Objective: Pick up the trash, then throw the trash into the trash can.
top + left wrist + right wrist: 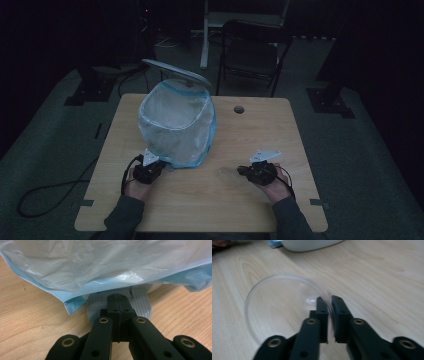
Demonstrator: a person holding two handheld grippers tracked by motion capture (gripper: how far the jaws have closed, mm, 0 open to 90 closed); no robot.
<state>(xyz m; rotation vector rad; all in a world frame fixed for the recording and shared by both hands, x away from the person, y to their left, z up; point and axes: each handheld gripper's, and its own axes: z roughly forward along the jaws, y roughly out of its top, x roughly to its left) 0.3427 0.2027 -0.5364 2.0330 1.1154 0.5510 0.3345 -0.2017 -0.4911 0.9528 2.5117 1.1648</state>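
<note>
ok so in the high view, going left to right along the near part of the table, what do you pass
left gripper with its fingers shut at the bin's foot pedal → bin lined with a blue plastic bag → clear round lid on the table → right gripper closed on that lid's rim

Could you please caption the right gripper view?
Right gripper shut on the rim of a clear round lid on the wooden table.

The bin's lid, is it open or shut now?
Open. In the high view the lid stands raised behind the bin, and the bag's wide mouth is uncovered. The left hand-held gripper presses the pedal.
</note>
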